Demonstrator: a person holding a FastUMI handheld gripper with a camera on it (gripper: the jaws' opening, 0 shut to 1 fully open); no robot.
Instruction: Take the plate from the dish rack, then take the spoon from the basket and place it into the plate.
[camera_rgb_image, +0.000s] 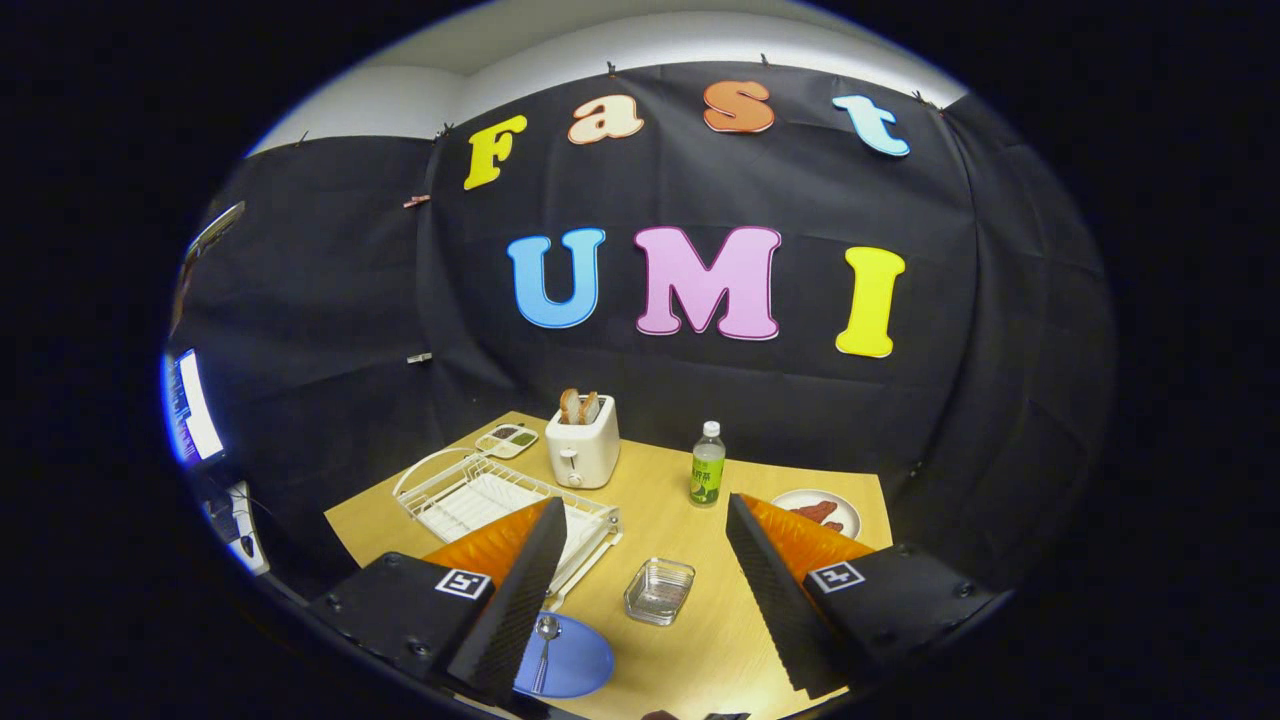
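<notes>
Your gripper (640, 560) has its fingers spread wide, gripping nothing. A glass dish (660, 590) sits between them on the table (650, 480). By your left finger the spoon (544, 648) lies in the blue plate (575, 662); beyond, dish rack (470, 495), toaster (583, 440), bottle (707, 465).

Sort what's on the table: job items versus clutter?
Job: blue plate with spoon lying on it, dish rack, clear basket, gripper open above.
Clutter: toaster, bottle, food plate, small tray.
</notes>
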